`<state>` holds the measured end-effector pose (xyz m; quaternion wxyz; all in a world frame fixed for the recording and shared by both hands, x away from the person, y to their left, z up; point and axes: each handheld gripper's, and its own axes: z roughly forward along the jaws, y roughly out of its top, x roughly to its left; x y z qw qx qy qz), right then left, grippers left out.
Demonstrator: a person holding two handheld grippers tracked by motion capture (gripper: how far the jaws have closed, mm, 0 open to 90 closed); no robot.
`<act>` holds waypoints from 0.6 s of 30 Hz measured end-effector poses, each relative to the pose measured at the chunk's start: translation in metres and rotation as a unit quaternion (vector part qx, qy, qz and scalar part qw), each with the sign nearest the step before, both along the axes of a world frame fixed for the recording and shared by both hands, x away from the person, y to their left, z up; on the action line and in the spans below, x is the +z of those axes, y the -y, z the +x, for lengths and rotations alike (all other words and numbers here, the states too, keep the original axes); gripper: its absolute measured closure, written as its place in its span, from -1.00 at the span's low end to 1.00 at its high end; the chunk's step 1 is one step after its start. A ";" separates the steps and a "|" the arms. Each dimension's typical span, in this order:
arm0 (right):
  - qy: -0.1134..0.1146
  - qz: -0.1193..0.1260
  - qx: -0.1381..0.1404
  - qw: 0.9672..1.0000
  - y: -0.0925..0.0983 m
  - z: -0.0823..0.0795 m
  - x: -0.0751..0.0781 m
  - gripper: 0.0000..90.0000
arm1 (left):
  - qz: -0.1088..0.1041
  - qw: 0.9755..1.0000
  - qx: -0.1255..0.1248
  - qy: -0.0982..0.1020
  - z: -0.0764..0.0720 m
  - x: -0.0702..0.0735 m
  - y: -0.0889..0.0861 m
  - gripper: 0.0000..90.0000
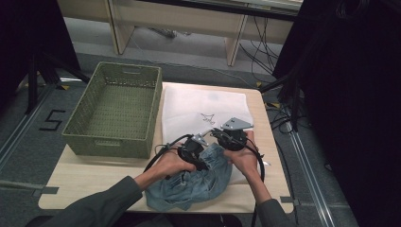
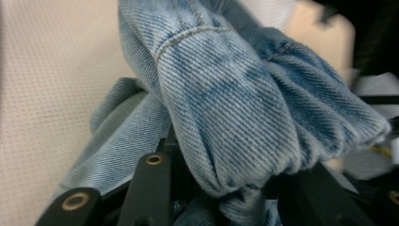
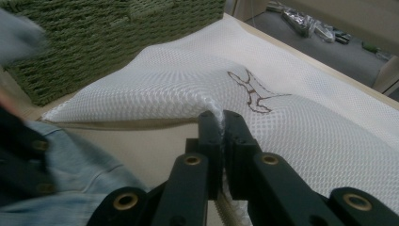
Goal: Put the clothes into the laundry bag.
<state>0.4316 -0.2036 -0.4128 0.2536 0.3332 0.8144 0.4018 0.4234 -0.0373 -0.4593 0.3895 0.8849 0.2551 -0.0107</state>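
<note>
Mostly hidden: the left gripper [image 1: 201, 143] tips in the high view, buried in denim near the tabletop's front edge.
Blurred: the green basket [image 3: 113, 42] at the far left corner.
Denim garment [image 2: 244, 117]: faded blue, bunched, seam stitching showing, lying crumpled by the front edge, a thick fold clamped between the left jaws.
White mesh bag [image 3: 188, 89]: spread over the right half, printed figure in brown.
Right gripper [image 3: 222, 123]: jaws pressed together, pinching the bag's near edge.
</note>
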 end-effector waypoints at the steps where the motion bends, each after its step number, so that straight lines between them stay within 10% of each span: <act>1: 0.000 0.000 0.000 1.000 0.000 0.000 0.000 0.95 | 0.000 1.000 0.000 0.000 0.000 0.000 0.000 0.39; 9: -0.005 0.002 -0.001 1.000 0.004 -0.002 -0.002 0.95 | -0.026 1.000 -0.012 0.012 -0.016 0.038 -0.018 -0.42; 18: 0.005 0.004 -0.001 1.000 0.002 -0.001 -0.001 0.95 | -0.066 0.997 0.017 0.032 -0.007 0.064 -0.061 -0.55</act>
